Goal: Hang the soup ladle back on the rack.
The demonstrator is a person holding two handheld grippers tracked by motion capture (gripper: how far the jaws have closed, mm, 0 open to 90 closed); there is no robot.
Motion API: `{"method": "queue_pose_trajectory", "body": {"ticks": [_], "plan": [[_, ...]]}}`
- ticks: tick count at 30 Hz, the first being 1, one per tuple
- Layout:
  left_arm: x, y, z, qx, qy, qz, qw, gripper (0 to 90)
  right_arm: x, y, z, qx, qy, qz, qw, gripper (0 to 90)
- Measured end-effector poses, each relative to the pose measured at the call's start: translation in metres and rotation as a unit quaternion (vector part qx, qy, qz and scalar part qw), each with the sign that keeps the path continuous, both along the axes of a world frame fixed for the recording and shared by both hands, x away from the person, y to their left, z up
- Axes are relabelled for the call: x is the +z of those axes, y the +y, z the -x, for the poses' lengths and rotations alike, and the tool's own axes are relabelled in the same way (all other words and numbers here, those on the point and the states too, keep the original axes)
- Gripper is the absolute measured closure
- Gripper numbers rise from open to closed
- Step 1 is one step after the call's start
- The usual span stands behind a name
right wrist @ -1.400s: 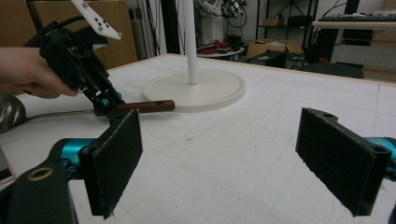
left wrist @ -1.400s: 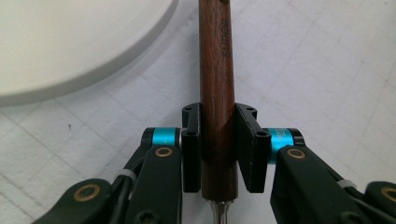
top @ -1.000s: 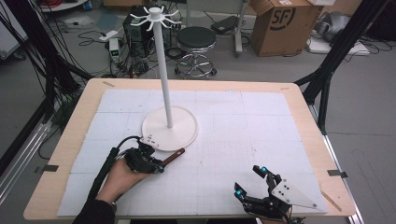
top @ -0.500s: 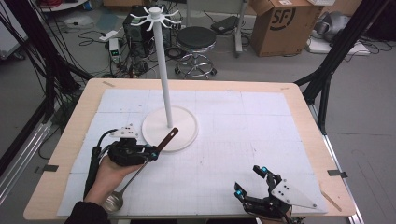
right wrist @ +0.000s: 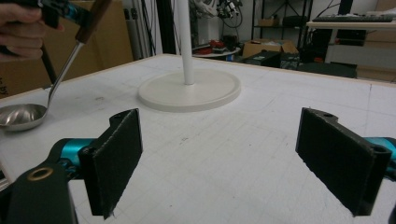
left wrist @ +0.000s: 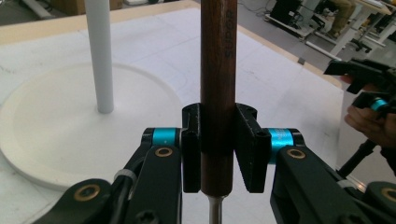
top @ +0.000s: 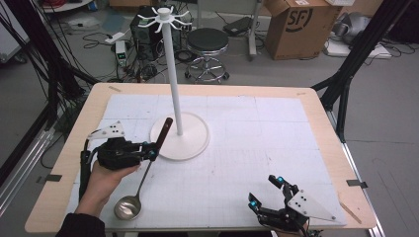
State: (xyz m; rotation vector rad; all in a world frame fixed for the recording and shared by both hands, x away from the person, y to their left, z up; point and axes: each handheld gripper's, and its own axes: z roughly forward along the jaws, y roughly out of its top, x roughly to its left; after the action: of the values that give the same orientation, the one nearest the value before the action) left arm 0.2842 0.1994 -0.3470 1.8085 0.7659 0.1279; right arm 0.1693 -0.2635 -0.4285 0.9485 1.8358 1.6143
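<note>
— On the table's left side: left gripper [top: 154, 150] clamped on a ladle [top: 144, 174], jaws pressed tight against both sides of the dark wooden handle, as seen up close in the left gripper view [left wrist: 218, 149].

— And the ladle's position?

— Slanted. Wooden handle end up, over the rim of the white stand [top: 174, 98], metal stem running down toward the table's near edge. Shiny bowl [top: 127, 207] low at the near left; touching the white mat [top: 257, 148] or just above it, cannot tell.

— Stand's place?

— Middle of the table, slightly left. Round flat base, tall thin pole, ring of hooks on top. Close beside the gripped handle.

— Right gripper?

— Near the table's front edge on the right [top: 269, 190], well apart from ladle and stand. Jaws spread wide, nothing between them but bare mat. From its own view [right wrist: 219, 163], facing the stand's base, with the ladle bowl off to the left.
</note>
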Motion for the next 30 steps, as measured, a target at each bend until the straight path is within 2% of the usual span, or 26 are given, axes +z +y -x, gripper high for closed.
{"method": "queue_pose_trajectory", "body": {"ticks": [3,4,5,7,14,17,18,19,22,23,24,28,30], "plan": [[0.019,0.005,0.007,0.002,-0.025,0.015,0.9996,73.7,0.000,-0.001,0.000,-0.002,-0.001,0.000,1.0000,13.7],[0.019,0.005,0.007,0.002,-0.025,0.015,0.9996,73.7,0.000,-0.001,0.000,-0.002,-0.001,0.001,1.0000,13.7],[0.025,0.007,0.009,-0.006,-0.025,0.021,0.9994,73.8,0.000,-0.001,0.000,-0.003,0.000,0.000,1.0000,13.7],[0.032,0.010,0.011,-0.005,-0.024,0.037,0.9990,73.8,0.000,-0.001,0.000,-0.004,0.000,0.002,1.0000,13.7],[0.055,0.006,0.019,-0.010,-0.038,0.045,0.9982,73.8,0.000,-0.001,0.001,-0.008,0.001,0.001,1.0000,13.7],[0.066,0.003,0.023,-0.012,-0.043,0.037,0.9983,73.8,0.000,-0.002,0.000,-0.008,-0.003,0.002,1.0000,13.7],[0.074,0.002,0.024,-0.013,-0.048,0.036,0.9981,73.8,0.000,-0.002,0.000,-0.007,-0.005,0.003,1.0000,13.7],[0.074,0.002,0.024,-0.013,-0.048,0.036,0.9981,73.8,0.000,-0.002,0.000,-0.007,-0.005,0.003,1.0000,13.7],[0.085,0.005,0.025,-0.010,-0.052,0.046,0.9976,73.8,0.000,-0.002,0.001,-0.006,-0.003,0.002,1.0000,13.7],[0.096,0.007,0.025,-0.004,-0.058,0.050,0.9971,73.7,0.000,-0.002,0.001,-0.007,-0.003,0.002,1.0000,13.7],[0.096,0.007,0.025,-0.004,-0.058,0.050,0.9971,73.7,0.000,-0.002,0.001,-0.007,-0.003,0.002,1.0000,13.7],[0.118,0.013,0.025,0.001,-0.060,0.054,0.9968,73.7,0.000,-0.003,0.001,-0.008,-0.005,0.001,1.0000,13.7],[0.122,0.013,0.025,0.001,-0.062,0.052,0.9967,73.7,0.000,-0.003,0.001,-0.008,-0.004,0.001,1.0000,13.7]]}}
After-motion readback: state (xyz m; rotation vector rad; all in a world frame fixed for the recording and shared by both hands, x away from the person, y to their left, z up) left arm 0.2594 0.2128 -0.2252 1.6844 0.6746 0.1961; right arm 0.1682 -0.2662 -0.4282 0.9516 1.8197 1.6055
